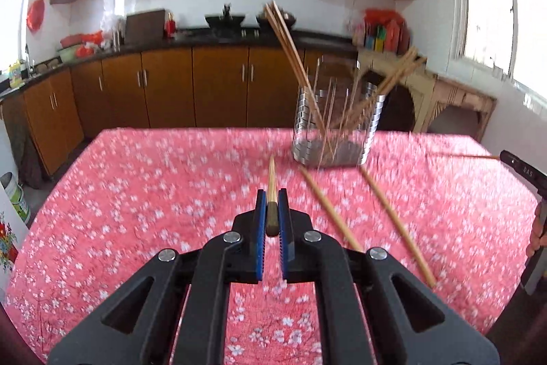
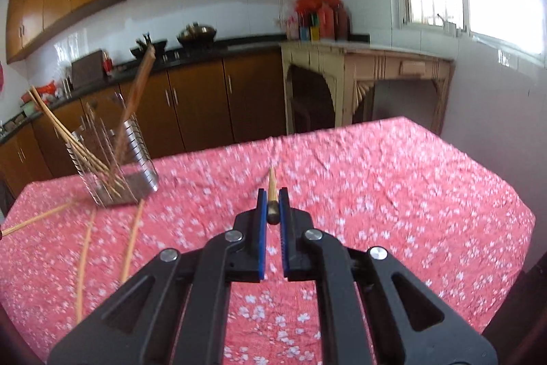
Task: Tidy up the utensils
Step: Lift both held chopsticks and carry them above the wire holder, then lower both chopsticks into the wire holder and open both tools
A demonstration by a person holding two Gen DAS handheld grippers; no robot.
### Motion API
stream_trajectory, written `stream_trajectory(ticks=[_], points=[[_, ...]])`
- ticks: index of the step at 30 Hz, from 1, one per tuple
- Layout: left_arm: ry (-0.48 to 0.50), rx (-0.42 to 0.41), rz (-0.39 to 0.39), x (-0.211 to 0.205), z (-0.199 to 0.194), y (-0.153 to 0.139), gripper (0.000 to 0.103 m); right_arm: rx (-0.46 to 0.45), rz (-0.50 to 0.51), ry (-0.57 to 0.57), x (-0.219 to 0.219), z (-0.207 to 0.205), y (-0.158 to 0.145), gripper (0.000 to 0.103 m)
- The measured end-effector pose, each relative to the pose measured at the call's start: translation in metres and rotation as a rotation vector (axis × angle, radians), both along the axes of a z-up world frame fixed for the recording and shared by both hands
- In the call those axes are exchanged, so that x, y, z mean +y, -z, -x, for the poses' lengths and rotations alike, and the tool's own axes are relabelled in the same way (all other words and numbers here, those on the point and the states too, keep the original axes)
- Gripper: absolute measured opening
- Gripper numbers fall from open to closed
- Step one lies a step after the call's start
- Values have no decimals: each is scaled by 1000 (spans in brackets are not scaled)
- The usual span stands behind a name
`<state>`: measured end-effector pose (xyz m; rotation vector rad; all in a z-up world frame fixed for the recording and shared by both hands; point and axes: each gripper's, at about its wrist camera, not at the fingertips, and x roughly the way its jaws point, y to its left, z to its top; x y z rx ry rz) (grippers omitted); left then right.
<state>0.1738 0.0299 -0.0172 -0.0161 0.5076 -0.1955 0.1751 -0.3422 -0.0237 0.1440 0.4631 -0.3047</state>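
Chopsticks are split three ways: several stand in the wire holder [image 1: 336, 129] near the worktop's [image 1: 143, 194] far edge, two loose chopsticks [image 1: 330, 209] lie just in front of it, and each tool grips one. The left tool [image 1: 271, 211] is clenched on a chopstick [image 1: 271, 183], its long axis pointing forward; the holder sits ahead and to its right. The right tool [image 2: 272, 209] grasps another chopstick [image 2: 272, 185], with the holder well off to its left, so the left tool looks nearer.
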Motion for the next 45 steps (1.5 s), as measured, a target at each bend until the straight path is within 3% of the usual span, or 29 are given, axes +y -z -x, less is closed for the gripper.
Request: stream_trajectory(ticks=[7, 26, 39, 45], points=[[-36, -116, 50, 8, 2, -27, 7, -101, 9, -23, 5, 5, -32, 8], [-84, -260, 126, 18, -3, -92, 7, -280, -23, -129, 24, 13, -104, 8], [-70, -379, 164, 1, -6, -156, 7, -408, -125, -279, 42, 19, -173, 8], [-90, -445, 208, -12, -23, -184, 7, -460, -113, -318, 63, -2, -202, 8]])
